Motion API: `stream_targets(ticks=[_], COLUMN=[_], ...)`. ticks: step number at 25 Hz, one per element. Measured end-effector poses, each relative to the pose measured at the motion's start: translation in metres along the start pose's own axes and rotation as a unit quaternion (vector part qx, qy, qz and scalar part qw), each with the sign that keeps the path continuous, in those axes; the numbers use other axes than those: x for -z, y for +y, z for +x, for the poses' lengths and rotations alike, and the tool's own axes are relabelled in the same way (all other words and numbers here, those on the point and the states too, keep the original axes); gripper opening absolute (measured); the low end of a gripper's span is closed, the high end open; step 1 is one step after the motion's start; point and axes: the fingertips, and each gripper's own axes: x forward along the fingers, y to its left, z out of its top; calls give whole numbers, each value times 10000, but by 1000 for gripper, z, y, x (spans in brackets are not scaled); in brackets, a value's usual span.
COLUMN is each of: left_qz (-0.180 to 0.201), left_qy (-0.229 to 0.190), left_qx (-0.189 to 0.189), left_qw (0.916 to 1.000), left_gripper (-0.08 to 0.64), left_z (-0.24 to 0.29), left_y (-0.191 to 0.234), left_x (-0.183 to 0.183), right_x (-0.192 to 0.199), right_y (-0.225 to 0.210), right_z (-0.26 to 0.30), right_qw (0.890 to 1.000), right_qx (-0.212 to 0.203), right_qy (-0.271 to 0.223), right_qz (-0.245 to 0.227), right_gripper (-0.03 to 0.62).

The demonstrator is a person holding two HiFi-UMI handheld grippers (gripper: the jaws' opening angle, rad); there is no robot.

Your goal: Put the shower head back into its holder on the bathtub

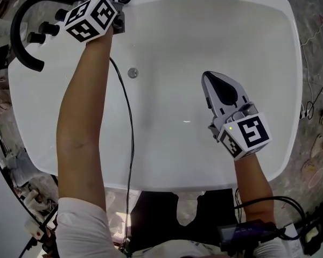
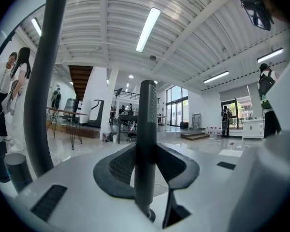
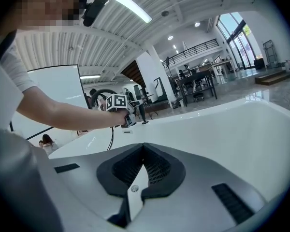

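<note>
My left gripper (image 1: 117, 7) clamps the upright shower head (image 2: 146, 144) at the bathtub (image 1: 167, 144)'s far left rim, and my right gripper (image 1: 210, 79), closed on nothing, hangs over the bathtub's wide basin.

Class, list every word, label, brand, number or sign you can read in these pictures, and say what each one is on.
No readable words, brands or numbers in any view.
Left marker cube: black-and-white square patterns, not text.
Right marker cube: the same kind of patterns, not text.
Small device screen at the head view's bottom edge: too small to read.
</note>
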Motion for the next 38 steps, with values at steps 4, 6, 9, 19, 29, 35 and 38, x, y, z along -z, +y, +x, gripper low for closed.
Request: stream_targets(ticks=[4, 6, 9, 19, 29, 35, 38], left_qz=[-36, -38, -32, -114, 195, 365, 271], left_qy=[-10, -1, 35, 27, 211, 267, 429], left_qx=[-12, 3, -10, -122, -151, -203, -201], left_qw=[10000, 10000, 10000, 9999, 9995, 9988, 9985], left_gripper=[138, 138, 138, 137, 135, 132, 132], left_z=[4, 6, 6, -5, -11, -8, -10], left_y=[3, 2, 0, 5, -7, -10, -9], left_x=[7, 11, 16, 21, 43, 48, 57], right_x=[9, 14, 18, 17, 28, 33, 39], right_y=[0, -2, -5, -3, -2, 0, 5], right_z=[1, 0, -2, 1, -3, -4, -7], right_qw=[10000, 10000, 9999, 9998, 9997, 9995, 9994], right_qx=[11, 23, 60, 41, 42, 55, 63], right_qy=[29, 68, 103, 95, 176, 161, 187], right_qz=[45, 54, 86, 154, 193, 271, 295], right_gripper=[6, 6, 6, 6, 6, 6, 6])
